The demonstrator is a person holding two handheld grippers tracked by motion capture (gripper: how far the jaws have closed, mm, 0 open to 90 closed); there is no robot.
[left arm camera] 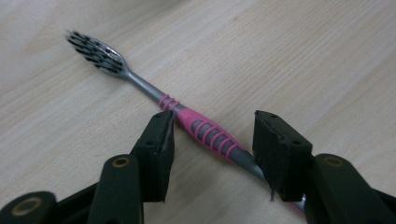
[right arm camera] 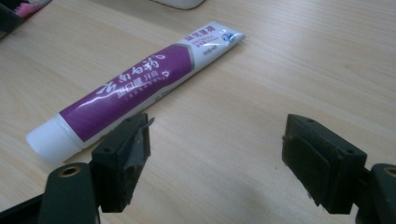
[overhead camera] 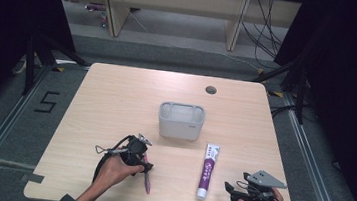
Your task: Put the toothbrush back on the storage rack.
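A pink and grey toothbrush [overhead camera: 147,179] with dark bristles lies flat on the wooden table [overhead camera: 117,94] at the front left. My left gripper [overhead camera: 143,160] is lowered over it, and in the left gripper view its handle [left arm camera: 210,135] runs slantwise between the two jaws. The pads [left arm camera: 161,140] stand a little apart from the handle, so my left gripper [left arm camera: 212,126] is open. A purple and white toothpaste tube [overhead camera: 207,170] lies front right, cap towards me. My right gripper [overhead camera: 231,192] rests just right of the cap, and the tube [right arm camera: 135,88] lies beyond its left jaw. Nothing is between the jaws of my open right gripper [right arm camera: 217,135].
A grey holder [overhead camera: 181,121] with several compartments stands in the middle of the table. A round cable hole [overhead camera: 211,90] sits near the far edge. Beyond the table are shelf legs and cables on the floor.
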